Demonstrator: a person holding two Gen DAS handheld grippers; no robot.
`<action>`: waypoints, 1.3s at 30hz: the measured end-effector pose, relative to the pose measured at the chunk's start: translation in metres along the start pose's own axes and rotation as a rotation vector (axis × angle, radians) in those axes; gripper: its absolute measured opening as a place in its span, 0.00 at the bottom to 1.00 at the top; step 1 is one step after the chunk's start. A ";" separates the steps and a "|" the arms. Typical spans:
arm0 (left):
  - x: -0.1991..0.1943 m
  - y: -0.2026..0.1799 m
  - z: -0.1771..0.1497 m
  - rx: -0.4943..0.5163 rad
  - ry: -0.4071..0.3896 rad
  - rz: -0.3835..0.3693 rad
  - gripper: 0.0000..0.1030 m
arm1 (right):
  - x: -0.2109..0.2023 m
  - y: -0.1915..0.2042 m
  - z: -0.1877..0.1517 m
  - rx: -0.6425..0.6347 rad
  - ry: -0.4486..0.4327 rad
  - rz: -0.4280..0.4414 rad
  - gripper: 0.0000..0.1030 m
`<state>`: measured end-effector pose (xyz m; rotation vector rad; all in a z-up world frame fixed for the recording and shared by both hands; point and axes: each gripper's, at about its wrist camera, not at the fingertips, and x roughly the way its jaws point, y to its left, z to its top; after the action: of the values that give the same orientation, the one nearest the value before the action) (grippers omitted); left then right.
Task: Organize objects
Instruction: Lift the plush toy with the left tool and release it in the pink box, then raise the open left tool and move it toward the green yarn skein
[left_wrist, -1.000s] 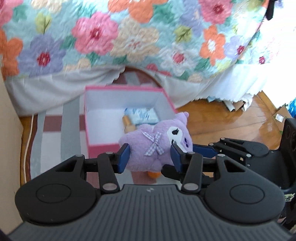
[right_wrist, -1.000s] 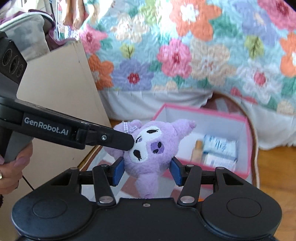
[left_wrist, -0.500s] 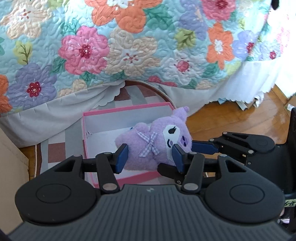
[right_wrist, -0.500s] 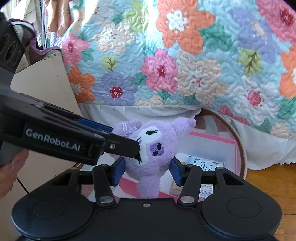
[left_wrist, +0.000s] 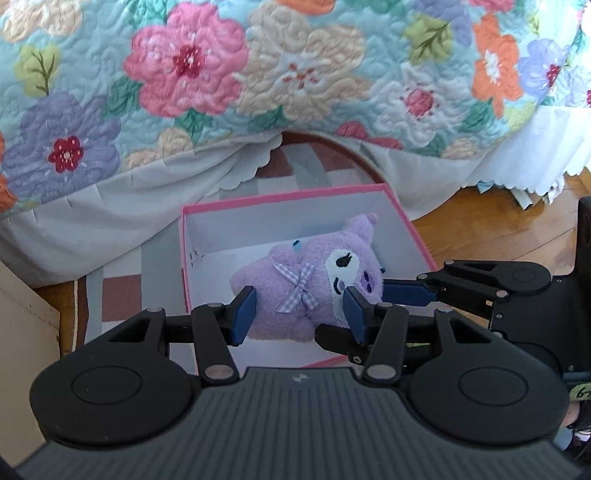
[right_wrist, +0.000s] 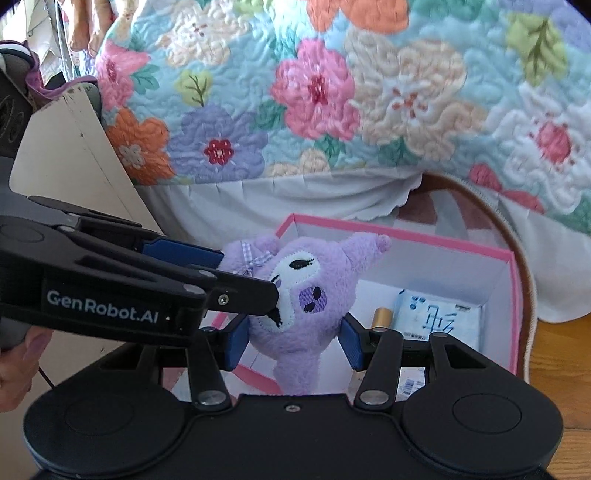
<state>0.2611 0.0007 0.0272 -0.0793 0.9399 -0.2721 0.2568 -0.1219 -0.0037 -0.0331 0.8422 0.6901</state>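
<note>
A purple plush toy (left_wrist: 314, 288) with a gingham bow and a white face is held between both grippers over an open pink box (left_wrist: 207, 212) with white walls. My left gripper (left_wrist: 297, 314) is shut on the plush's body. My right gripper (right_wrist: 293, 338) is shut on the plush (right_wrist: 303, 306) at its head. The right gripper's fingers (left_wrist: 406, 293) reach in from the right in the left wrist view. Inside the box (right_wrist: 511, 291) lie a white and blue tissue pack (right_wrist: 439, 319) and a gold-capped tube (right_wrist: 380, 319).
A floral quilt (left_wrist: 295, 74) hangs over the bed edge just behind the box. The box stands on a striped rug (left_wrist: 122, 291) on a wooden floor (left_wrist: 498, 232). A beige board (right_wrist: 74, 162) leans at the left.
Both grippers have carried the plush forward and down, from in front of the box to over its inside. The grip on it has not changed.
</note>
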 end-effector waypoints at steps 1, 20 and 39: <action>0.003 0.001 -0.001 0.000 0.007 0.002 0.48 | 0.004 -0.001 -0.001 0.006 0.007 0.006 0.55; 0.101 0.038 -0.007 -0.077 0.200 0.018 0.47 | 0.093 -0.029 -0.019 0.079 0.165 0.034 0.54; 0.116 0.046 -0.008 -0.128 0.215 0.068 0.46 | 0.101 -0.033 -0.026 0.077 0.233 0.067 0.54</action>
<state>0.3286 0.0150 -0.0777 -0.1373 1.1708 -0.1590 0.3055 -0.0998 -0.0995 -0.0158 1.0970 0.7254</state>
